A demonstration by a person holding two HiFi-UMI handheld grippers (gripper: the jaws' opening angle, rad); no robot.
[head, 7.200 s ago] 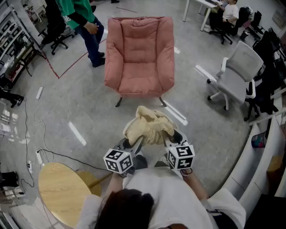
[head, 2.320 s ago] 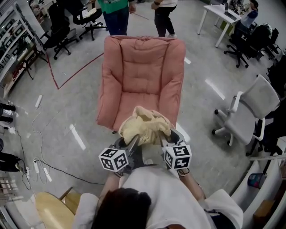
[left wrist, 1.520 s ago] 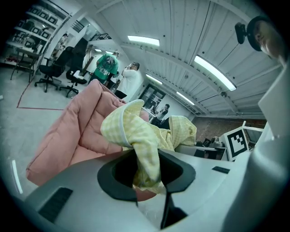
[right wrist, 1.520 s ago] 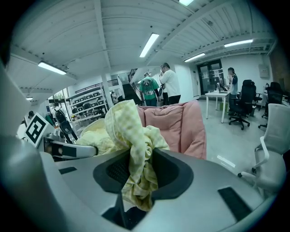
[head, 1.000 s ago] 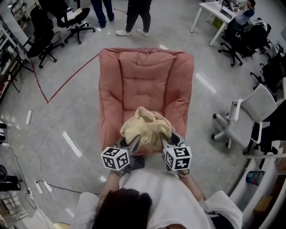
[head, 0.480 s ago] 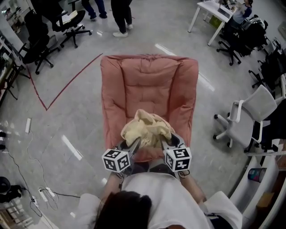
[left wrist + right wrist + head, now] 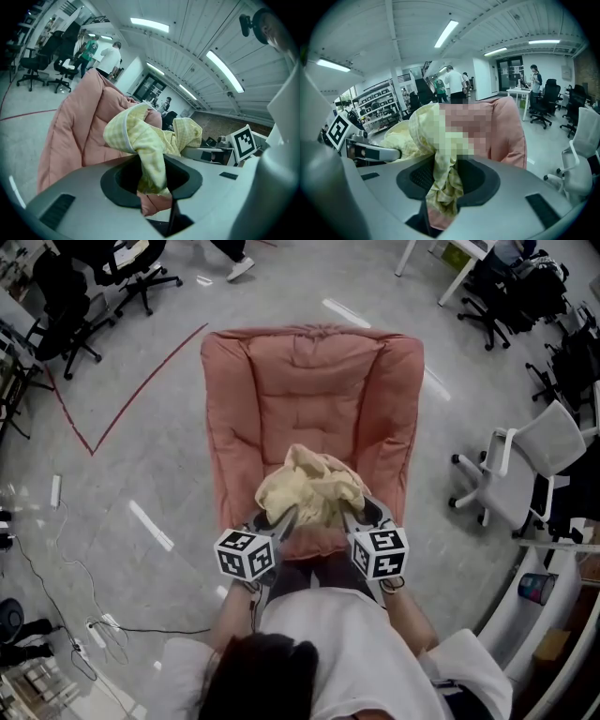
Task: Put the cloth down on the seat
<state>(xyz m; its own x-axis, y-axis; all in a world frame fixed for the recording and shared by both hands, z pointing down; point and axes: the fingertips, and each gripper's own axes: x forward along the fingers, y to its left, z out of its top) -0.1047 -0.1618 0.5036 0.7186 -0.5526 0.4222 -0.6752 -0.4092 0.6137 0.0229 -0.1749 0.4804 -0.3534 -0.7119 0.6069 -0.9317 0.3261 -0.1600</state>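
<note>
A crumpled pale yellow checked cloth (image 7: 309, 493) hangs bunched between my two grippers, above the front part of a pink padded armchair (image 7: 309, 395). My left gripper (image 7: 281, 523) is shut on the cloth's left end, and a fold (image 7: 149, 140) runs down between its jaws. My right gripper (image 7: 350, 518) is shut on the right end, where the cloth (image 7: 426, 136) drops through its jaws. The chair's cushion (image 7: 77, 136) rises just beyond the cloth in the left gripper view, and its arm (image 7: 511, 133) shows in the right gripper view. The cloth is off the seat.
A white office chair (image 7: 525, 465) stands to the right of the armchair. Black office chairs (image 7: 70, 296) are at the far left, cables (image 7: 56, 568) lie on the floor at left, and red tape (image 7: 141, 376) marks the floor. People (image 7: 452, 84) stand behind the armchair.
The armchair has come nearer as I walked up to it. Both grippers, holding the cloth as before, have moved forward and now hang over the front of the seat.
</note>
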